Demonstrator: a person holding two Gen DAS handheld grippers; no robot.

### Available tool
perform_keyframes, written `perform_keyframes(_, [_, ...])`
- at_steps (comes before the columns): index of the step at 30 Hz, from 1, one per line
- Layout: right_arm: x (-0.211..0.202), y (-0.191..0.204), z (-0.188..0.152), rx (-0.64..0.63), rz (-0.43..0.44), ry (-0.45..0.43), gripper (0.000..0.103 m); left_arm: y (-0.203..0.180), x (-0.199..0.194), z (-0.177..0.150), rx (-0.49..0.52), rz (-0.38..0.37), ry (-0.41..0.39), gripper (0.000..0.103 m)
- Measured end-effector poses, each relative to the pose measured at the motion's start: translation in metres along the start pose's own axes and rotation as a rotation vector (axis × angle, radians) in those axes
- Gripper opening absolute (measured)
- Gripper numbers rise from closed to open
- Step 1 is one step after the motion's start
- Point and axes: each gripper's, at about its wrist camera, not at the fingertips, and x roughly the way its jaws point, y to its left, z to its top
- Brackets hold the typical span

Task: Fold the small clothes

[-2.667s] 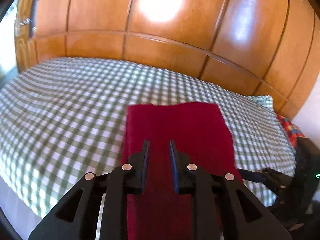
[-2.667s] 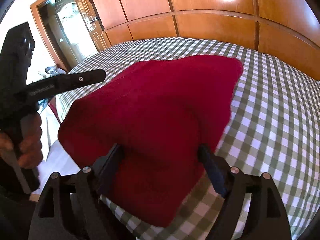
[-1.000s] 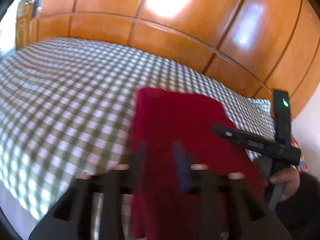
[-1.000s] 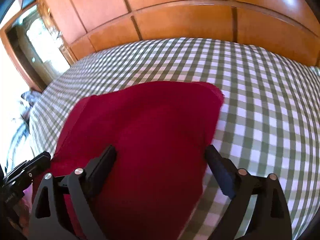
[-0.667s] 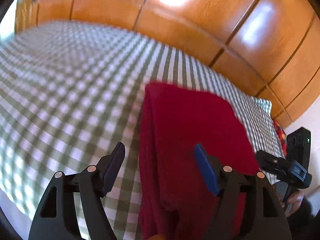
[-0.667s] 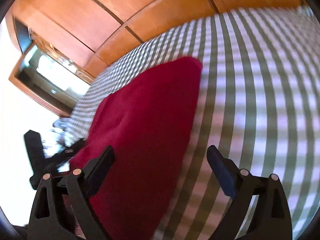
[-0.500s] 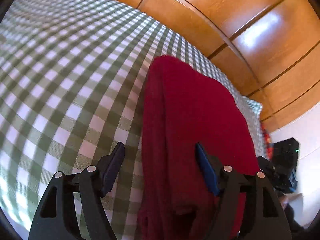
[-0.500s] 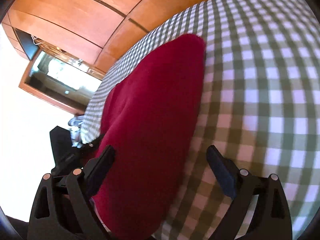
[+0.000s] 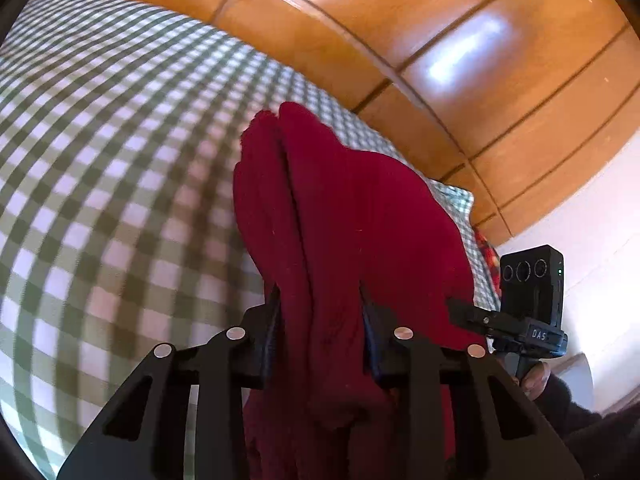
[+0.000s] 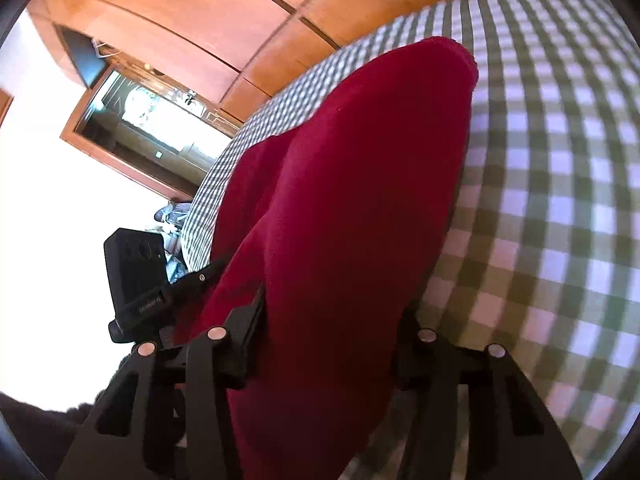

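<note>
Right now your left gripper (image 9: pixel 320 304) and right gripper (image 10: pixel 332 312) are both closing on the near edge of the dark red garment (image 9: pixel 352 216), cloth between each pair of jaws; its far end rests on the checked bedsheet (image 9: pixel 100 168), ready for lifting over.

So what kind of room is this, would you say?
Most likely a bedroom: a bed under a green-and-white checked sheet, glossy wooden wardrobe-style panels behind it, and a wood-framed doorway off to one side.
</note>
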Motion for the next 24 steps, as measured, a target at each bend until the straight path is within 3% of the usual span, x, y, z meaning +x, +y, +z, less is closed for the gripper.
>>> perform_keyframes(5, [-0.057, -0.014, -0.012, 0.002, -0.057, -0.099, 0.047, -0.052, 0.024, 0.003, 0.101, -0.067, 0.044, 0.029])
perform_keyframes(13, [-0.16, -0.06, -0.024, 0.055, -0.213, -0.28, 0.047, -0.174, 0.128, 0.021, 0.318, -0.167, 0.168, 0.029])
perform_keyframes(17, [-0.2, -0.088, -0.018, 0.09, -0.292, -0.349, 0.047, -0.23, 0.186, 0.036, 0.412, -0.181, 0.223, 0.029])
perform_keyframes(24, [-0.25, -0.145, 0.003, 0.157, -0.385, -0.45, 0.047, -0.303, 0.269, 0.064, 0.504, -0.158, 0.237, 0.029])
